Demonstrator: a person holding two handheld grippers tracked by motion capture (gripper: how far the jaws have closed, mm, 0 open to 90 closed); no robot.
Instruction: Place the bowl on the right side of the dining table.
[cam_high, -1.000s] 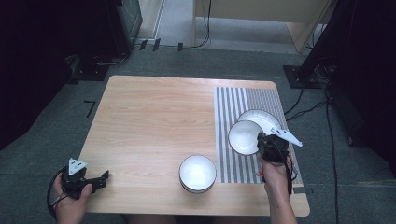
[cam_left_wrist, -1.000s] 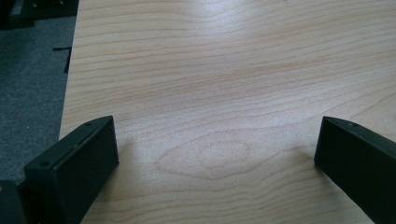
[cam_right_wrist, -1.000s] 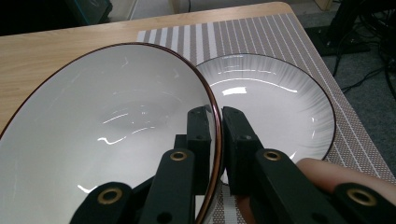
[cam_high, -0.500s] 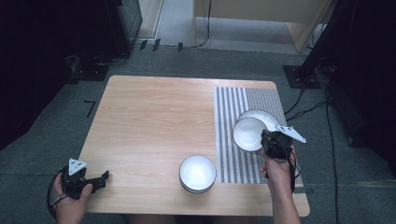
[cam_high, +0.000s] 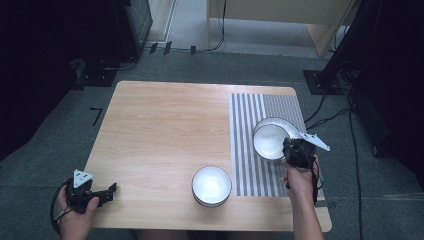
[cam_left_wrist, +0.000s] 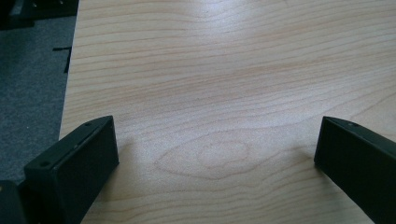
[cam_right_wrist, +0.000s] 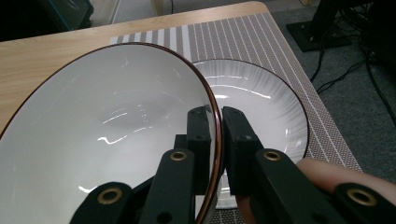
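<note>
A white bowl (cam_high: 269, 141) with a thin brown rim hangs tilted just above a white plate (cam_high: 281, 121), which lies on the striped placemat (cam_high: 250, 165). My right gripper (cam_high: 286, 146) is shut on the bowl's near rim. In the right gripper view the two jaws pinch the rim of the bowl (cam_right_wrist: 116, 121), one inside and one outside, with my right gripper (cam_right_wrist: 219, 116) over the plate (cam_right_wrist: 266, 107). My left gripper (cam_high: 111, 190) is open at the table's front left corner, and in the left gripper view my left gripper (cam_left_wrist: 215, 140) has its jaws wide apart over bare wood.
Another white bowl (cam_high: 211, 185), seemingly stacked on a second one, stands near the front edge just left of the placemat. The wooden table (cam_high: 165, 130) is bare across its left and middle. Cables and dark furniture lie on the floor to the right and behind.
My right gripper has carried the bowl a little to the right and farther from the person, more over the plate. The left gripper has stayed put.
</note>
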